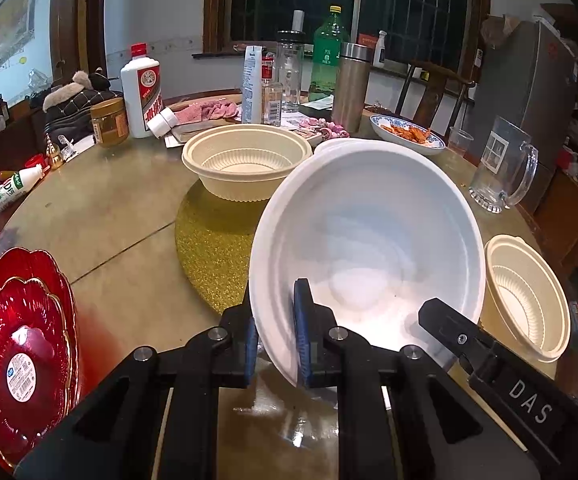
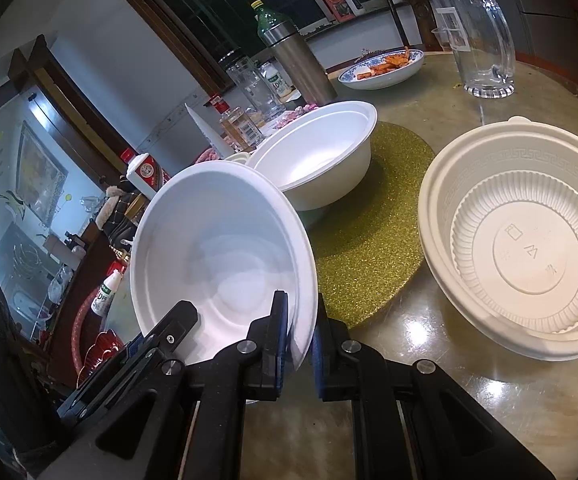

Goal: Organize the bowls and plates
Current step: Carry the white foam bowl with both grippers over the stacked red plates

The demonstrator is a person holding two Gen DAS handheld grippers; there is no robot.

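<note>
A white foam bowl (image 1: 369,232) is tilted above the table, held at its rim by both grippers. My left gripper (image 1: 275,340) is shut on its near-left rim. My right gripper (image 2: 301,344) is shut on the opposite rim of the same bowl (image 2: 221,248); its finger (image 1: 449,324) shows at the bowl's lower right in the left wrist view. A stack of white foam bowls (image 2: 321,156) stands on the gold glitter mat (image 2: 365,248). One cream plastic bowl (image 1: 245,160) sits on the mat's far side, another (image 2: 525,248) to the right. Red glass plates (image 1: 17,344) are stacked at left.
A glass mug (image 1: 501,168), a blue-patterned dish of food (image 1: 407,134), a steel flask (image 1: 351,84), bottles and jars (image 1: 143,88) crowd the round table's far side. A small milk bottle (image 1: 15,186) lies at the left edge.
</note>
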